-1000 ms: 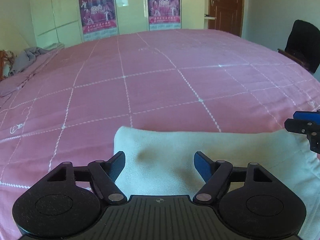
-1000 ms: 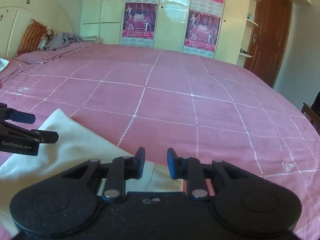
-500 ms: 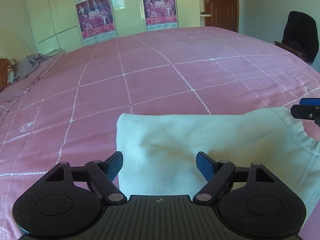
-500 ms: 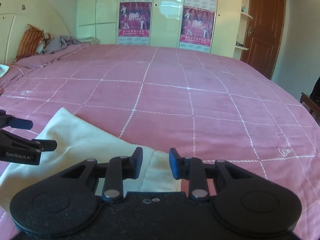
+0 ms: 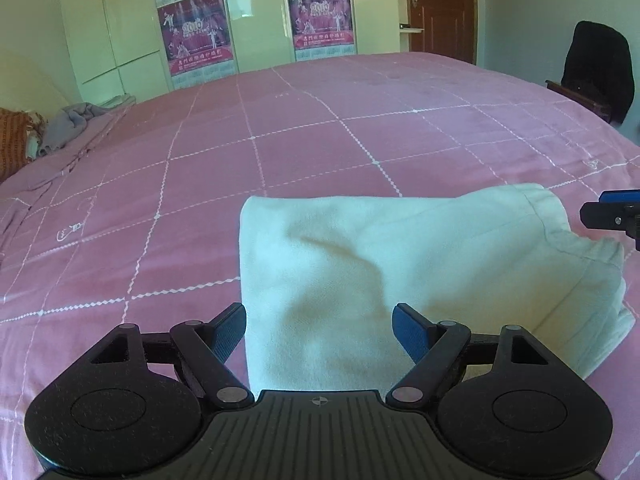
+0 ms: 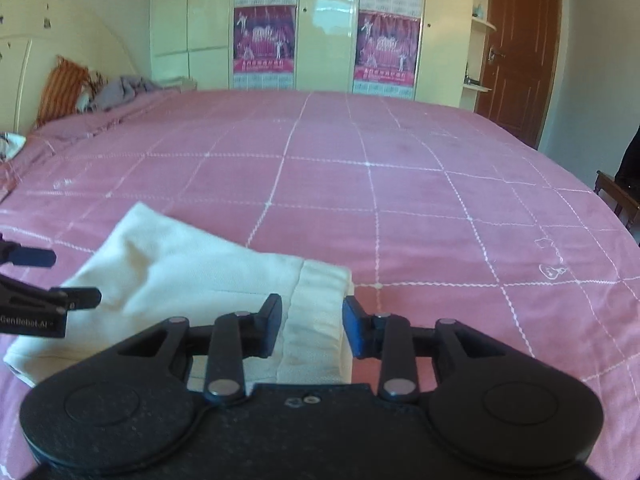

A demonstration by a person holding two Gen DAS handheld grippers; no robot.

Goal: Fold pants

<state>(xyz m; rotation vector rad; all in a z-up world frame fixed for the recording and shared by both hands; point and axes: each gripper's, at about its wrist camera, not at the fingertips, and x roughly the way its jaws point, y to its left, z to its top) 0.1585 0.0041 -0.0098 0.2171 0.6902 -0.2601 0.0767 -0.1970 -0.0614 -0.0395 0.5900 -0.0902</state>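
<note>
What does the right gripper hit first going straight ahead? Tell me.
The right gripper is open, and the cream pants' waistband lies between its fingers, so probably the pants; beyond them, pink bedspread.

We are losing the near end of the pants [image 5: 340, 280] behind the left hand-held gripper [image 5: 319, 330], and the poster [image 6: 264, 40] lettering is blurring beyond reading.
</note>
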